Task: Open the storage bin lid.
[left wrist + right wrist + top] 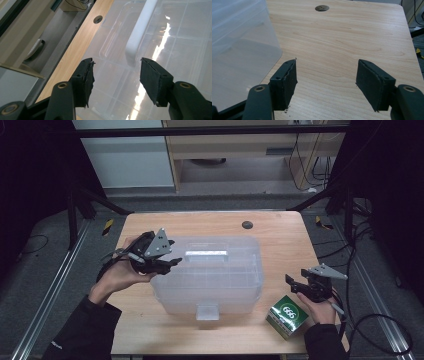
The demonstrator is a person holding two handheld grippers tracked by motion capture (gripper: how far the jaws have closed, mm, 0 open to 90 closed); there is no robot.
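High view: left gripper [167,262] sits at the left end of the clear plastic storage box [207,270], jaws apart and empty, pointed across the lid toward the white handle [206,254]. Left gripper view puts that handle [140,30] just ahead of the jaw tips and a little toward the right-hand jaw, lid surface [175,50] directly below. Step in hand looks like going for the handle, so best to centre the jaws on its near end, come down until the pads straddle the bar, then close square on it; the lid is slick and glary, so a skewed bite could slide off. Right gripper [306,287] hangs well off to the box's right side, jaws apart, nothing between them, bare wooden table [352,42] ahead of it and the box corner [242,45] to its left in its own view. Green carton [287,315] lies just below the right gripper near the table edge, clear of the box. Front latch [207,311] appears closed. Round hole in the table [247,224] lies beyond the box. Nothing blocks the handle.
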